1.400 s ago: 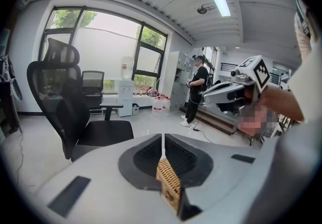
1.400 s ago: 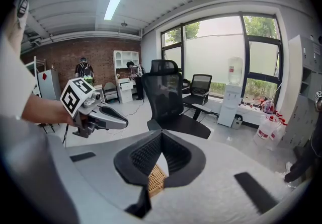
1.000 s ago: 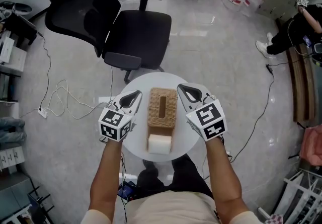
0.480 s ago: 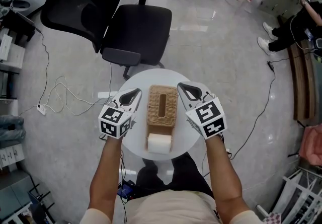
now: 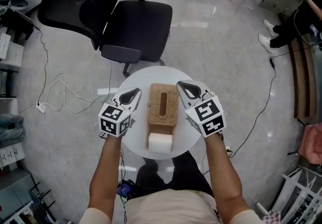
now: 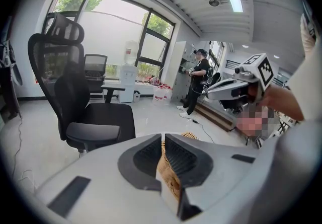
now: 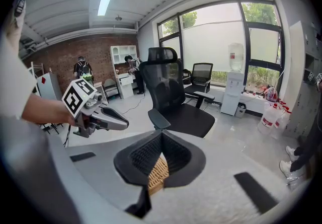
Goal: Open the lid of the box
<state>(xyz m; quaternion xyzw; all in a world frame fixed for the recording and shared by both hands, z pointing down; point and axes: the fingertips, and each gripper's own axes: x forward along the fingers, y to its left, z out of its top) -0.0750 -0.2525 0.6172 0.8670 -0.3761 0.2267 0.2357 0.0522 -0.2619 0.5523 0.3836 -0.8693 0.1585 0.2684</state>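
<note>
Left gripper (image 5: 136, 91) just beside left side of wicker box (image 5: 162, 92): jaws closed together, nothing held. Right gripper (image 5: 179, 86) just beside box's right side: jaws likewise closed, empty. Both point away from person and slant down, tips level with box's far half; contact with box cannot tell. Box lies lengthwise at middle of round white table (image 5: 151, 76), lid (image 5: 171, 117) on, slot (image 5: 163, 105) in top. White roll (image 5: 160, 143) against box's near end. Black office chair (image 5: 133, 24) on floor beyond table.
</note>
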